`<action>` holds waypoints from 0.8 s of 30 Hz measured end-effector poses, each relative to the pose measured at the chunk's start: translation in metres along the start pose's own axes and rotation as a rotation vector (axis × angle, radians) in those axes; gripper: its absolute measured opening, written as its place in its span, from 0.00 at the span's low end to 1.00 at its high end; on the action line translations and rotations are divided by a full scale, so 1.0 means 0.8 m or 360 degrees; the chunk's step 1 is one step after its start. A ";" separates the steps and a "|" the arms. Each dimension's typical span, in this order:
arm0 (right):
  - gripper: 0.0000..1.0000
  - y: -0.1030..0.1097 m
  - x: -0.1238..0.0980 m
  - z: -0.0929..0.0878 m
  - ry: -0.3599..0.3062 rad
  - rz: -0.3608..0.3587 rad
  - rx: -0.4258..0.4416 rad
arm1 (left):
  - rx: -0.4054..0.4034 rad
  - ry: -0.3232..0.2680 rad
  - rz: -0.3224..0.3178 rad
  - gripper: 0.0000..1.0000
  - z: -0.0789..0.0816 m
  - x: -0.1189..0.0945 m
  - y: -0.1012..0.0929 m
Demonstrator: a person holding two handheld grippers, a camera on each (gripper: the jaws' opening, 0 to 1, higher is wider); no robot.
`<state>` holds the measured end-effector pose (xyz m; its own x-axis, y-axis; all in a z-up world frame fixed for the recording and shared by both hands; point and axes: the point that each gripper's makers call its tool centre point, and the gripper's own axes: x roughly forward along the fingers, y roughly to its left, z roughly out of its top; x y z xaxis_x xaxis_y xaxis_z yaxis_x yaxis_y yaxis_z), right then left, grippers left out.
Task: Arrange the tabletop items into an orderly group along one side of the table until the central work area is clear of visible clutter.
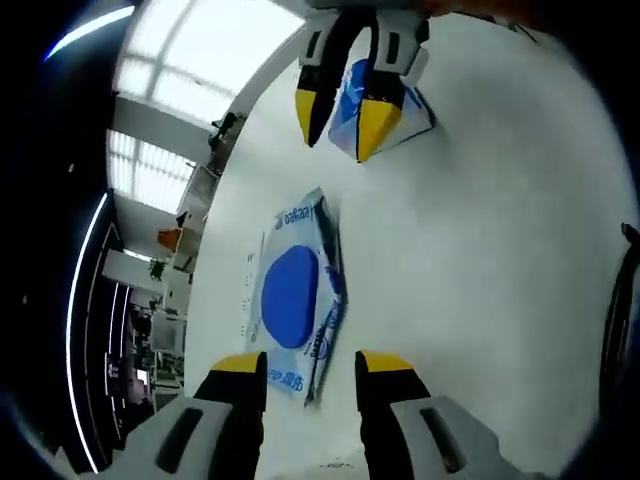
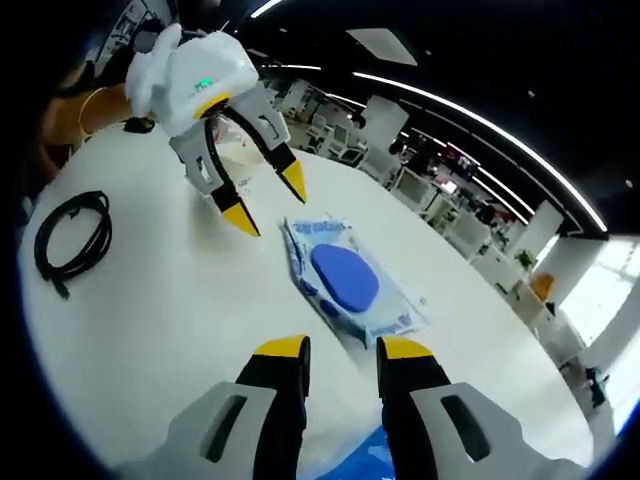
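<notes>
White round tabletop (image 1: 480, 250). Left gripper view, nearest: left tongs (image 1: 310, 368), yellow-tipped, spread, nothing between the tips, poised at the near edge of a flat white-and-blue plastic wipes pack with a large blue oval lid (image 1: 295, 295), which lies flat on the tabletop just beyond the tips, slightly toward the left tip. Farther on, across the tabletop: right tongs (image 1: 340, 122), tips pinching a small blue-and-white packet (image 1: 372, 102). The packet sits well apart from the wipes pack, bare white surface between. Right gripper view, nearest: right tongs (image 2: 342, 350), tips close together, the blue-and-white packet (image 2: 355, 462) showing at their base. Just beyond the tips: the wipes pack (image 2: 345, 278), flat, oval lid upward. Beyond it: left tongs (image 2: 268, 205), spread, hanging over the pack's far end. To the left, well apart from the pack: a coiled black cable (image 2: 72, 240) lying on the tabletop. Background: open office, desks and ceiling light strips.
</notes>
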<state>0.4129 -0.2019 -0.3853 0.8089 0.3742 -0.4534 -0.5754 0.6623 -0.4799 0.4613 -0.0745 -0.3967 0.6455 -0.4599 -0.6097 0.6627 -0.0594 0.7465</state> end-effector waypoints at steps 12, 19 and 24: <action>0.24 -0.011 0.028 -0.010 0.0067 0.0041 -0.0012 | 0.0050 0.0225 -0.0140 0.34 -0.029 0.034 -0.009; 0.23 -0.017 0.034 -0.012 0.0083 0.0011 -0.0038 | 0.0019 0.0290 -0.0184 0.34 -0.039 0.040 -0.010; 0.22 -0.020 0.043 -0.017 0.0127 0.0034 -0.0103 | 0.0066 0.0334 -0.0188 0.33 -0.047 0.046 -0.004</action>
<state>0.4481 -0.2085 -0.4037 0.7857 0.3333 -0.5212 -0.6011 0.6105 -0.5157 0.4974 -0.0583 -0.4314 0.6322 -0.2540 -0.7320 0.7248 -0.1400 0.6746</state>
